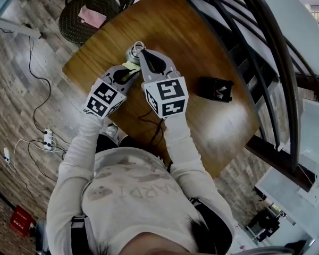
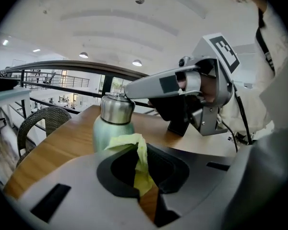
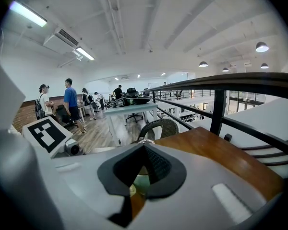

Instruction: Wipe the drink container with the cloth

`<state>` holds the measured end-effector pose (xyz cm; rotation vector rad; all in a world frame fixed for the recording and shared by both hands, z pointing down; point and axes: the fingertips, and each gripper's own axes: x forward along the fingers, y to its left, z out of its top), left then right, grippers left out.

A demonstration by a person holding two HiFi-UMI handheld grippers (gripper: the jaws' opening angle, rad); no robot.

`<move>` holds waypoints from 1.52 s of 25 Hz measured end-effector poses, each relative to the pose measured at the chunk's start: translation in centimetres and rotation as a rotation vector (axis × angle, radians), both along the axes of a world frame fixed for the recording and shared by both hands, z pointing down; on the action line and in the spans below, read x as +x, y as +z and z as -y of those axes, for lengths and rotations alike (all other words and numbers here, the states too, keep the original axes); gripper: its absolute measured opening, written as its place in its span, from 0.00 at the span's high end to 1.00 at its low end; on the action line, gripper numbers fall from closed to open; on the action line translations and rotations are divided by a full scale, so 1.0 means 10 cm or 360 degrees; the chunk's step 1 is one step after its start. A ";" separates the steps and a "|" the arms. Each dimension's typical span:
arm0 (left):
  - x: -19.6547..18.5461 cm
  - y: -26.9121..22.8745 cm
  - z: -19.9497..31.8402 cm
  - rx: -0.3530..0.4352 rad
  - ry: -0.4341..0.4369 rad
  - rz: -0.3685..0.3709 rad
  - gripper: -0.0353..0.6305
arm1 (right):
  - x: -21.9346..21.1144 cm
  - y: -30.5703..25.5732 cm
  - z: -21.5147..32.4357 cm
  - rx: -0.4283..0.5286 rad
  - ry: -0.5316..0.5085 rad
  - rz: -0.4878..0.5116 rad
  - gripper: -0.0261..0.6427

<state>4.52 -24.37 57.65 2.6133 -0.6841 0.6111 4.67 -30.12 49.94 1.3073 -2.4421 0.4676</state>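
The drink container [image 1: 133, 52] is a pale green bottle with a steel cap, standing upright on the wooden table [image 1: 202, 47]. In the left gripper view the bottle [image 2: 113, 126] rises just beyond my jaws. My left gripper [image 1: 128, 69] is shut on a yellow-green cloth [image 2: 138, 152], which bunches against the bottle's near side. My right gripper [image 1: 141, 52] comes in from the right, shut on the bottle's top at the cap ring. In the right gripper view the bottle's top [image 3: 143, 178] shows only through the gap behind the closed jaws.
A black box [image 1: 215, 88] sits on the table to the right. A wicker chair [image 1: 90, 12] with a pink cloth stands past the far left corner. A dark railing [image 1: 266, 52] runs along the right. Cables and a power strip [image 1: 47, 138] lie on the floor.
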 end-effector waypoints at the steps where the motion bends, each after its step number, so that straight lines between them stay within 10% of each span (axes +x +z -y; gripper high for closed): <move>1: -0.01 0.05 -0.01 -0.0020 -0.0004 0.0027 0.90 | 0.00 0.00 0.00 0.0000 -0.0001 0.0000 0.95; 23: -0.08 0.50 0.01 -0.0266 -0.0109 0.0239 0.90 | 0.01 0.01 -0.03 0.0014 -0.0023 -0.0019 0.95; 38: -0.17 0.09 0.07 -0.0055 0.0014 0.0142 0.90 | 0.02 0.02 -0.03 0.0010 -0.0016 -0.0016 0.95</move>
